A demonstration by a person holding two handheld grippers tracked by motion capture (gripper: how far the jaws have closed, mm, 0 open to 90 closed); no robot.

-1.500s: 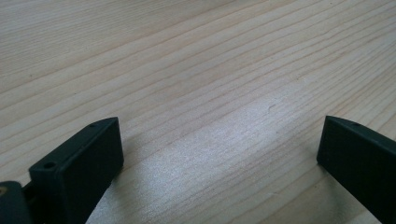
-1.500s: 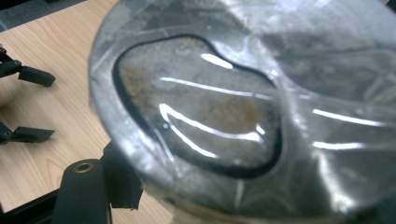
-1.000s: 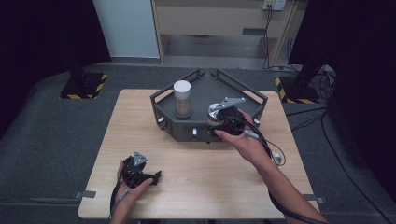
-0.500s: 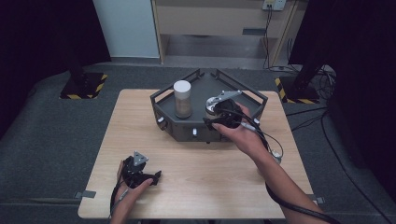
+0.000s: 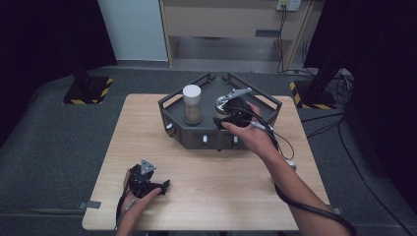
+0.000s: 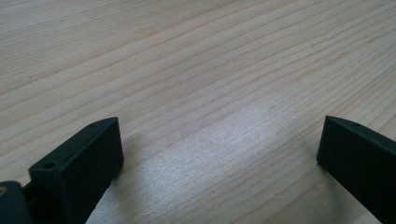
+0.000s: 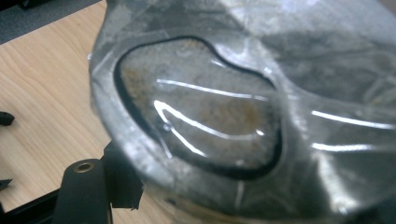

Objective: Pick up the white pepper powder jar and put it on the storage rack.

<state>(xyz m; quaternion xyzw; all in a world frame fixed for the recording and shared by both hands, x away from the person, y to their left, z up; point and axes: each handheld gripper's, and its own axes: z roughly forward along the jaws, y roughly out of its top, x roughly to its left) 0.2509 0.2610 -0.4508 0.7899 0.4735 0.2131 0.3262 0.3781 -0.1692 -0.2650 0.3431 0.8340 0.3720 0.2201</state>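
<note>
One clear container (image 7: 243,116) clamped in right gripper (image 5: 227,109), over tray (image 5: 172,105).

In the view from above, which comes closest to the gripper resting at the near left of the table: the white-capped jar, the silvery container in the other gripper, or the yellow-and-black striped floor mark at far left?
From the left gripper:
1. White-capped jar, in the dark tray's left part.
2. Silvery container, in the tray's right part, held by the right gripper.
3. Striped floor mark, off the table, far left.

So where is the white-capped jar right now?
In the high view the white-capped jar stands upright in the left part of the dark tray, left of the right gripper.
</note>
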